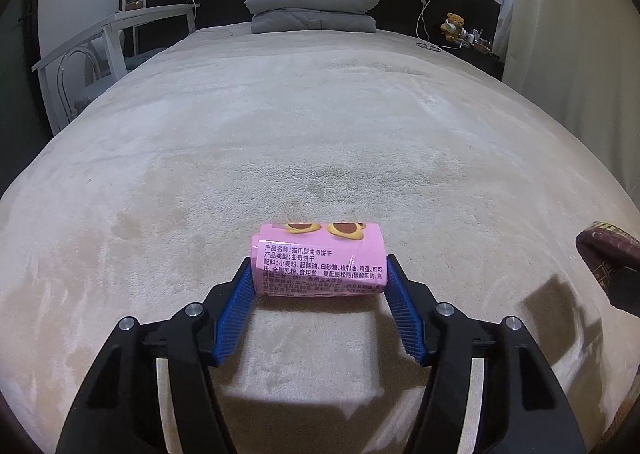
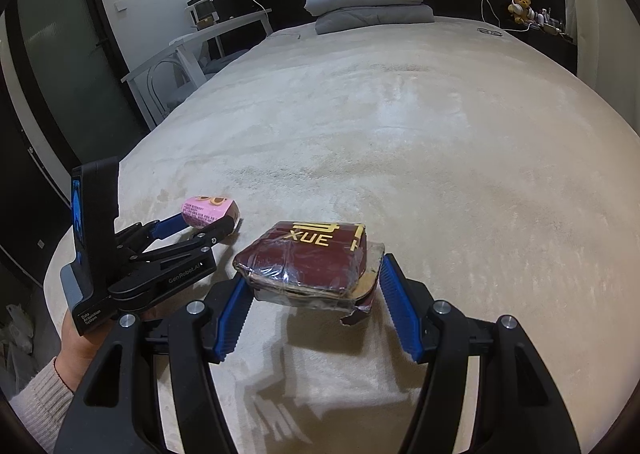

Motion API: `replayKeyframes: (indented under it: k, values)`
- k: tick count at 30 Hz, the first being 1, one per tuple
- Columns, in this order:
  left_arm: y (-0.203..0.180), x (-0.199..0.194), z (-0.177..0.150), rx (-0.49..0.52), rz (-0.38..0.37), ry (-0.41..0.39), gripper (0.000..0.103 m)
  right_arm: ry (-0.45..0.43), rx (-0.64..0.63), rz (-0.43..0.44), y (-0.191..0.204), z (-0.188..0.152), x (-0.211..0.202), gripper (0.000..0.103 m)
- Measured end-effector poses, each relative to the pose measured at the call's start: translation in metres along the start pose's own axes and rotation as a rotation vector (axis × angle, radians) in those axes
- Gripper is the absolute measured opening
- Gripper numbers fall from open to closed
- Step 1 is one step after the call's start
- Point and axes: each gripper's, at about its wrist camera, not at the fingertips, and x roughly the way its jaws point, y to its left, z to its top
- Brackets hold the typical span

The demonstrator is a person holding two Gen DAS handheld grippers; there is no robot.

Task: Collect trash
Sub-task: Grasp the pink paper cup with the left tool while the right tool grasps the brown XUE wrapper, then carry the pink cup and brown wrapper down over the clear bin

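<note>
My left gripper (image 1: 319,274) is shut on a pink cookie wrapper (image 1: 320,258) with printed text, held just above the beige bed cover (image 1: 320,126). It also shows in the right wrist view, where the left gripper (image 2: 208,224) holds the pink wrapper (image 2: 208,212) at the left. My right gripper (image 2: 312,278) is shut on a crumpled dark red box (image 2: 308,258) with gold letters "XUE", lifted above the bed. The red box (image 1: 604,250) shows at the right edge of the left wrist view.
A folded grey quilt (image 1: 312,6) lies at the head of the bed. A white desk and clear chair (image 1: 100,50) stand to the left. A dark shelf with a teddy bear (image 1: 452,26), cables and glasses is at the back right. A curtain hangs on the right.
</note>
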Motion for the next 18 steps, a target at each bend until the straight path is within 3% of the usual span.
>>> replayKeyframes:
  k: [18]
  values:
    - [-0.013,-0.085,-0.028,-0.002,-0.067,-0.085,0.062,-0.035,0.011,0.003,0.01,-0.026,-0.023,0.062]
